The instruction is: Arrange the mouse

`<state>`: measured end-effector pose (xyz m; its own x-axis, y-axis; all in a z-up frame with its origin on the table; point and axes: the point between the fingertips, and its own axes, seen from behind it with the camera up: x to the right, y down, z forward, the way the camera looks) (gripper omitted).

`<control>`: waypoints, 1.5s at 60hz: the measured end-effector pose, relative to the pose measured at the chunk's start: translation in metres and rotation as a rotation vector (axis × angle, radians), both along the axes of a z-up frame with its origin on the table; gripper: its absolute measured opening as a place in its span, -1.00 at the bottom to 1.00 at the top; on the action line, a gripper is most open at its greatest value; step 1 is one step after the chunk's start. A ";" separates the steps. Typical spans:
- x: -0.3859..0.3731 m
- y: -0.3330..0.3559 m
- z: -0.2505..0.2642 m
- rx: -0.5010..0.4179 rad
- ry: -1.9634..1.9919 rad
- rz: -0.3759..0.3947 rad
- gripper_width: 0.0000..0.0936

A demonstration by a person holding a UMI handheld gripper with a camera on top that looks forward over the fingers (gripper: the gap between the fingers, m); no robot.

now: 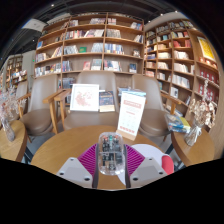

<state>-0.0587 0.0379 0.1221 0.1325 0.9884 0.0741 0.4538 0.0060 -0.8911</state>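
Observation:
A transparent computer mouse point(111, 152) with visible inner parts sits between my gripper's two fingers. Both magenta pads point(89, 158) press against its sides, and it is held above a round wooden table point(60, 148). My gripper point(111, 160) is shut on the mouse. The mouse's rear end is hidden below, between the white fingers.
A pink and white mouse mat point(150, 153) lies on the table just right of the fingers. A standing sign point(131, 112) and a display board point(86, 98) stand beyond. Chairs point(40, 105) surround the table. Bookshelves point(95, 45) line the back wall.

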 end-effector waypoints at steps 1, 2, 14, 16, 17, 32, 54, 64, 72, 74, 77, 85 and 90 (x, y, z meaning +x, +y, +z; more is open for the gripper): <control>-0.002 0.012 0.000 0.003 -0.002 -0.012 -0.22; -0.004 0.023 -0.001 0.001 -0.004 -0.022 -0.22; -0.017 0.119 -0.060 0.025 -0.084 -0.076 -0.23; -0.016 0.130 -0.073 0.018 -0.103 -0.090 -0.23; -0.017 0.133 -0.079 0.008 -0.109 -0.094 -0.23; -0.011 0.148 -0.130 -0.035 -0.160 -0.080 -0.21; 0.028 0.136 -0.085 -0.035 -0.097 -0.049 0.84; 0.110 0.110 -0.025 -0.030 -0.063 -0.049 0.83; 0.192 0.078 0.019 -0.005 -0.031 -0.025 0.83; 0.211 0.070 0.026 -0.005 -0.021 -0.023 0.82; 0.239 0.059 0.036 0.011 -0.006 -0.009 0.83; 0.298 0.034 0.047 0.040 0.011 0.021 0.82; 0.321 0.023 0.047 0.036 0.016 0.025 0.83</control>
